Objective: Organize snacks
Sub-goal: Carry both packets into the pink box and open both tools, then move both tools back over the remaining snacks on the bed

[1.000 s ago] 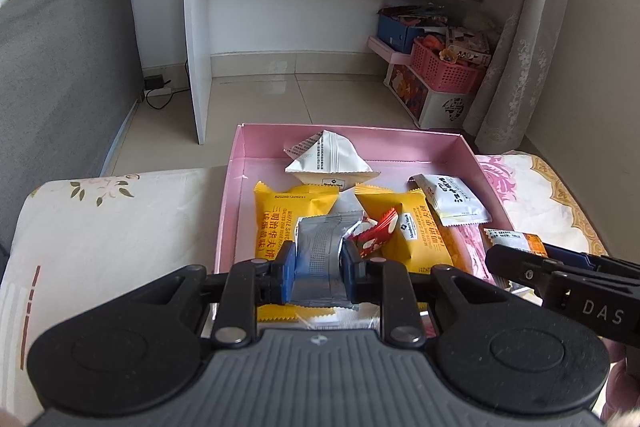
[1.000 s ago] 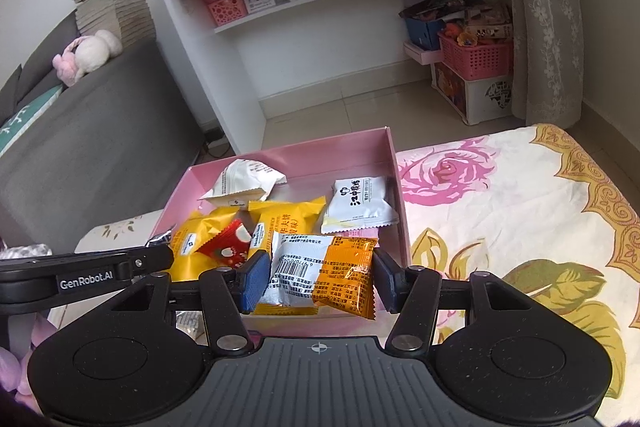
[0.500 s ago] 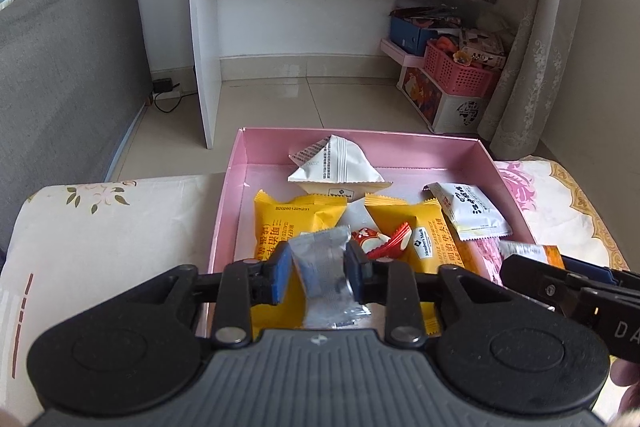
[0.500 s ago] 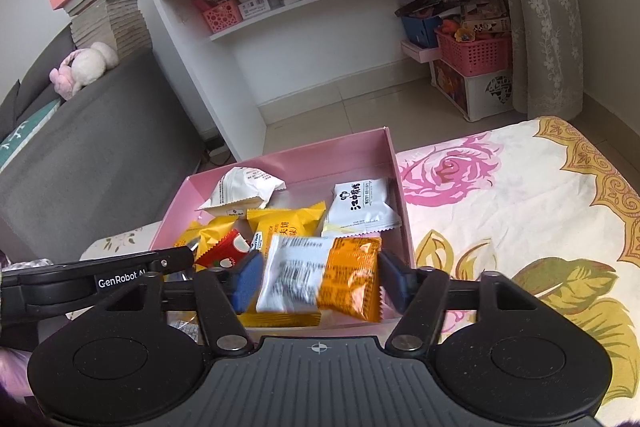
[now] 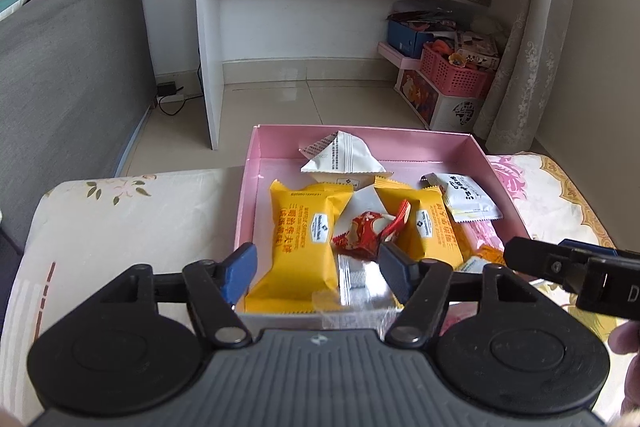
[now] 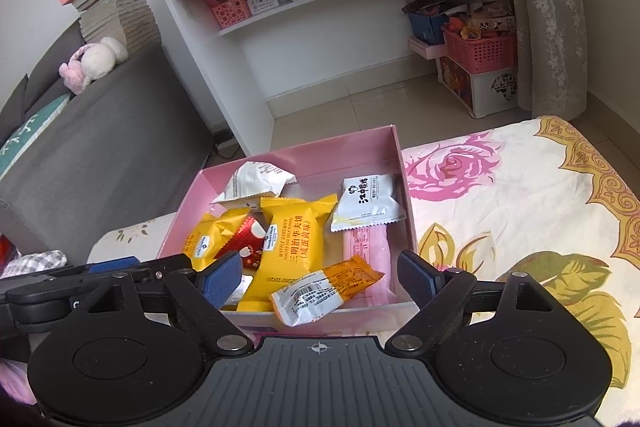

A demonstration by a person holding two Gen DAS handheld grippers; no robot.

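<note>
Since both sets of fingers were spread, the silver packet (image 5: 357,277) and orange packet (image 6: 326,289) have been dropped into the pink box (image 6: 340,151).

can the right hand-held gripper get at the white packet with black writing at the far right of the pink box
Probably yes. The right hand-held gripper is open, and the white packet lies on top by the pink box's right wall, uncovered. The orange-and-white packet lies nearer, so reach over it.
</note>
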